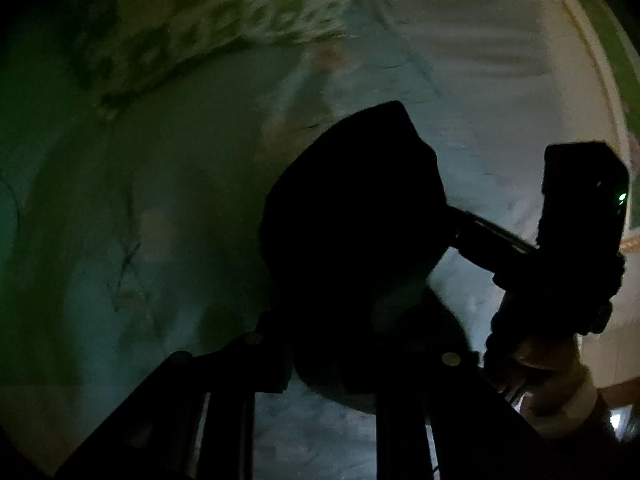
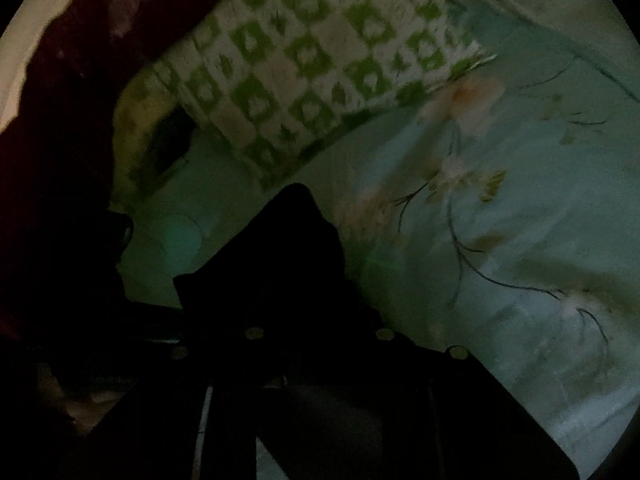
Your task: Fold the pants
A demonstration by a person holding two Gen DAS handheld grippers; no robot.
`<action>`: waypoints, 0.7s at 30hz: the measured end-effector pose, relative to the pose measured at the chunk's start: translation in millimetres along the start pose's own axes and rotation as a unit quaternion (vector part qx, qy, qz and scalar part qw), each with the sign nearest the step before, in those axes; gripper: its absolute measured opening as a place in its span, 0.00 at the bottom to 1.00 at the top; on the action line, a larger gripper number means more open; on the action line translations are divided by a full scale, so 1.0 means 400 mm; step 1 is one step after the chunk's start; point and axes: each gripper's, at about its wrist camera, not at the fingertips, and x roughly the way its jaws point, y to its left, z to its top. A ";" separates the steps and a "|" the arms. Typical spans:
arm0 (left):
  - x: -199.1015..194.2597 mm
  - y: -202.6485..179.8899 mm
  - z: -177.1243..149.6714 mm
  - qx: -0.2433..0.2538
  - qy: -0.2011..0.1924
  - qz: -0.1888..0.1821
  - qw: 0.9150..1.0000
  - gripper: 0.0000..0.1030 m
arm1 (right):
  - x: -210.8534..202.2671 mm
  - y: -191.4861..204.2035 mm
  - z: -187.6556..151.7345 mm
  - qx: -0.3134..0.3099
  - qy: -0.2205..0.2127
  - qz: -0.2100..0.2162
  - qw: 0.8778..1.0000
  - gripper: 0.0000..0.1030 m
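Note:
The scene is very dark. In the left wrist view, black pants (image 1: 352, 208) bulge up between my left gripper's (image 1: 344, 344) fingers, lifted above the pale blue floral bedsheet (image 1: 160, 200). The other gripper (image 1: 580, 216) shows at the right, held by a hand. In the right wrist view, a dark peak of the pants (image 2: 288, 248) rises from my right gripper (image 2: 316, 336), which looks shut on the cloth, above the sheet (image 2: 500, 240). The fingertips are lost in the black fabric.
A pillow with a green and white pattern (image 2: 312, 60) lies at the head of the bed, also in the left wrist view (image 1: 192, 28). A dark red cloth (image 2: 72, 80) is at the left. A pale wall (image 1: 500, 32) stands beyond.

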 end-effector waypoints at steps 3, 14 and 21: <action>-0.020 -0.068 -0.007 0.030 -0.008 -0.009 0.999 0.15 | -0.077 -0.009 -0.025 0.010 -0.029 0.001 1.000 0.21; -0.034 -0.336 -0.088 0.150 -0.003 -0.045 0.988 0.15 | -0.334 -0.040 -0.190 0.065 -0.114 -0.021 0.991 0.21; -0.004 -0.482 -0.170 0.216 0.019 -0.055 0.975 0.15 | -0.462 -0.078 -0.338 0.108 -0.166 -0.046 0.979 0.20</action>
